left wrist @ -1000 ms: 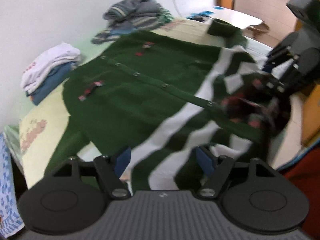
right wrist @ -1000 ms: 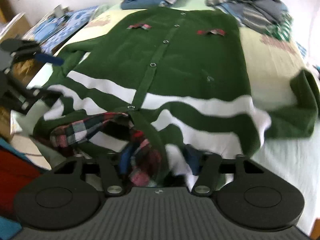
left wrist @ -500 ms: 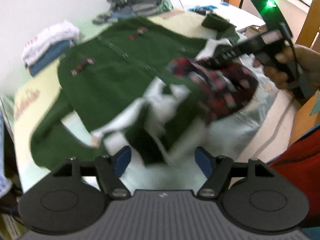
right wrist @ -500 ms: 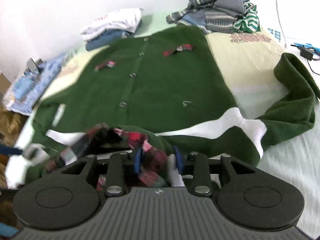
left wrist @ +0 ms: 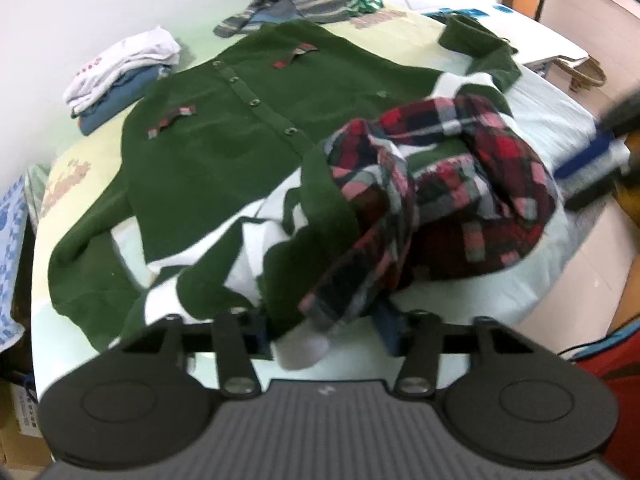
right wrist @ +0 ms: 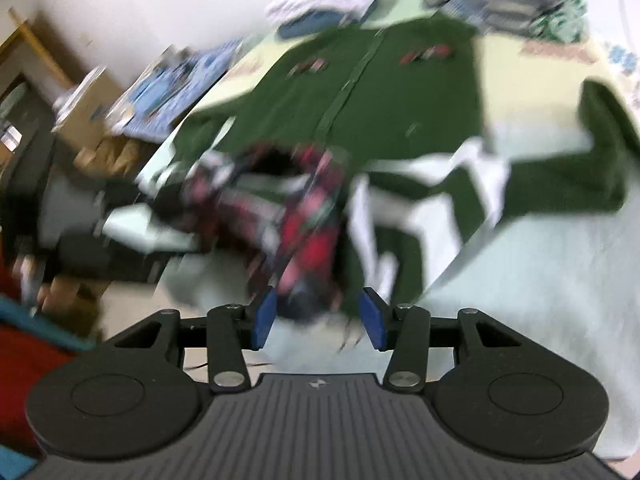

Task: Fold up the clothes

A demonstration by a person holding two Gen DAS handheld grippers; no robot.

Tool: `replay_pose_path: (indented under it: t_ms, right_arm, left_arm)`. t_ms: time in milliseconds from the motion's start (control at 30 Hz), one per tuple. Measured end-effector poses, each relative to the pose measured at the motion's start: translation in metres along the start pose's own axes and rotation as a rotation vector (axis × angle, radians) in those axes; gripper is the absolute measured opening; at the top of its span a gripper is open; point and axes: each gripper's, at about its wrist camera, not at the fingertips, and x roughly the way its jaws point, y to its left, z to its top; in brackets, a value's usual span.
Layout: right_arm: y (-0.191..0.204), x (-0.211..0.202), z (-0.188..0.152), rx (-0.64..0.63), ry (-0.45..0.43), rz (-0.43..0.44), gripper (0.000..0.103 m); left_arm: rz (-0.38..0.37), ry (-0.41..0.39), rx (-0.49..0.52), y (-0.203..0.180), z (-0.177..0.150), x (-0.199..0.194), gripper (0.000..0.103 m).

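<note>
While the green cardigan (left wrist: 224, 168) is being spread buttoned-side up on the bed (left wrist: 532, 280), long axis running near to far, its plaid-lined near hem is being closed upon by the left gripper (left wrist: 324, 334) and released by the right gripper (right wrist: 318, 316).

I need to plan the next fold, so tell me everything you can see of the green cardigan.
The green cardigan looks like thick knit, with white stripes, a buttoned front, two small plaid bows and red plaid lining. It lies front up across the bed, one sleeve flung outward. Its near end is bunched, lining exposed, cloth lying between both grippers' fingers.
</note>
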Motion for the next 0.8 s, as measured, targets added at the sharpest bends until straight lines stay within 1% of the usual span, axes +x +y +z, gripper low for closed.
replay_pose_path:
  t_ms: [100,133,167,200,267,400,433,533,567,633,700,767,800]
  right_arm:
    - [0.001,0.019,-0.004,0.026,-0.015,0.018,0.049]
    - [-0.001,0.027,-0.003,0.046,-0.024,0.011,0.05]
    - [-0.003,0.03,-0.002,0.064,-0.035,0.013,0.045]
    - [-0.004,0.032,0.0,0.082,-0.045,0.017,0.031]
    - [-0.007,0.03,0.004,0.107,-0.063,0.038,0.015]
    - [-0.009,0.005,0.01,0.115,-0.09,0.122,0.012]
    - [-0.009,-0.003,0.012,0.12,-0.094,0.155,0.012]
    - [-0.009,-0.027,0.017,0.138,-0.104,0.264,0.003]
    - [-0.009,-0.032,0.017,0.143,-0.099,0.292,0.003]
    - [-0.005,-0.038,0.016,0.135,-0.065,0.322,0.003]
    - [0.002,-0.038,0.012,0.086,-0.023,0.275,0.005]
    - [0.003,-0.032,0.005,0.074,0.041,0.229,0.013]
    - [0.003,-0.027,0.003,0.083,0.07,0.233,0.015]
  left_arm:
    - [0.012,0.001,-0.018,0.004,0.008,0.0,0.029]
    - [0.019,-0.005,-0.02,0.004,0.011,-0.003,0.022]
    - [0.026,-0.011,-0.021,0.005,0.014,-0.005,0.021]
    - [0.027,-0.019,-0.028,0.006,0.016,-0.008,0.02]
    - [0.012,-0.037,-0.058,0.011,0.019,-0.019,0.018]
    - [-0.022,-0.067,-0.121,0.022,0.022,-0.042,0.018]
    - [-0.029,-0.075,-0.131,0.023,0.021,-0.049,0.018]
    - [-0.035,-0.085,-0.144,0.024,0.016,-0.068,0.018]
    - [-0.038,-0.077,-0.141,0.024,0.013,-0.072,0.018]
    - [-0.066,-0.054,-0.142,0.021,0.006,-0.077,0.019]
    - [-0.099,-0.027,-0.146,0.016,-0.004,-0.078,0.019]
    - [-0.113,0.017,-0.143,0.009,-0.015,-0.07,0.019]
    - [-0.123,0.042,-0.145,0.005,-0.02,-0.064,0.019]
